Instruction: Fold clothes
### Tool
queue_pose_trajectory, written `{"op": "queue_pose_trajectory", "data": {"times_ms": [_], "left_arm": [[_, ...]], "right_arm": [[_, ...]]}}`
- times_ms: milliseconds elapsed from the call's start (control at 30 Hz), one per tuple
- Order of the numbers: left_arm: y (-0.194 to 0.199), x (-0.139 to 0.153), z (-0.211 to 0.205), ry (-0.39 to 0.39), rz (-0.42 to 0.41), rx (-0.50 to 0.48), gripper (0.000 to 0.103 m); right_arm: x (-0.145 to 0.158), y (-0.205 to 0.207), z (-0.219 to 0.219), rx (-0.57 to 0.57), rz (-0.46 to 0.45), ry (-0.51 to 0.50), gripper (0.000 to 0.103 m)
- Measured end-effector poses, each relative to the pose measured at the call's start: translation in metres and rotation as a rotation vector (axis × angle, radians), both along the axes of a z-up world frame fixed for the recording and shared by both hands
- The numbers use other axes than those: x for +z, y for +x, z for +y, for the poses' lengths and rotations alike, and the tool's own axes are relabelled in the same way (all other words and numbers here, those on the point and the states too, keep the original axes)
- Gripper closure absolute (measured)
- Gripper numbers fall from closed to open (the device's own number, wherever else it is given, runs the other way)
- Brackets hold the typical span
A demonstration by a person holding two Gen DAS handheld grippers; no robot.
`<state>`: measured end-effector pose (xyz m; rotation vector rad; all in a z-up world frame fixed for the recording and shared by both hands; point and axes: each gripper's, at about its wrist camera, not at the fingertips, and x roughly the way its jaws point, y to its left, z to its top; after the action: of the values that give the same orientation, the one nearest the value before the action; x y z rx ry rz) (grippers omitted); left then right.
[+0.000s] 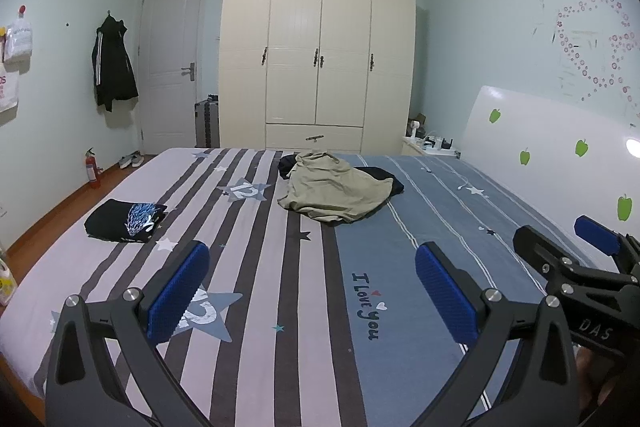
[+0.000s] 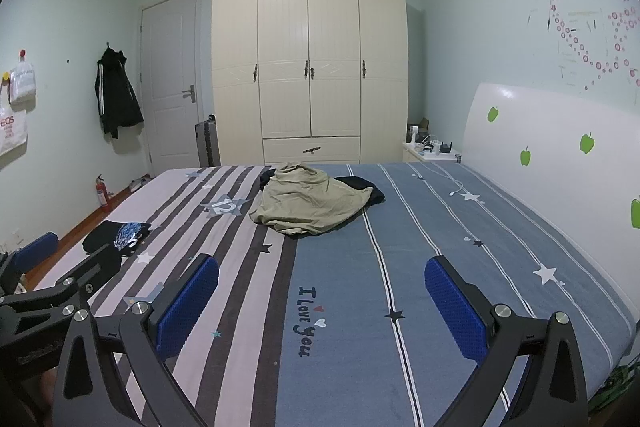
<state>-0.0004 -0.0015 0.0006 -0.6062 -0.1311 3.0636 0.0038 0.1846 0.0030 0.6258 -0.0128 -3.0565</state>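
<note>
Left wrist view: we see the left hand-held gripper (image 1: 312, 295) released, jaws wide apart above the bed (image 1: 400, 287), gripping nothing. A crumpled khaki garment (image 1: 336, 189) lies mid-bed over dark clothes (image 1: 384, 179); a folded black shirt (image 1: 122, 221) sits well apart to its left.

Right wrist view: we see the right hand-held gripper (image 2: 322, 301) likewise released and empty, the khaki garment (image 2: 308, 203) ahead of it.

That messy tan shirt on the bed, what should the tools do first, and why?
Probably move both forward toward the tan shirt. It lies crumpled far across the bed, on top of dark clothes, while the left tool and right tool are open, holding nothing.
</note>
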Motion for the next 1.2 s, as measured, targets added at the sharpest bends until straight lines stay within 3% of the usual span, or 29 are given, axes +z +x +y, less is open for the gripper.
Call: {"op": "queue_pose_trajectory", "data": {"times_ms": [1200], "left_arm": [[0.001,0.007,0.007,-0.021,0.018,0.012,0.001]], "right_arm": [[0.006,0.002,0.002,-0.005,0.001,-0.011,0.001]]}}
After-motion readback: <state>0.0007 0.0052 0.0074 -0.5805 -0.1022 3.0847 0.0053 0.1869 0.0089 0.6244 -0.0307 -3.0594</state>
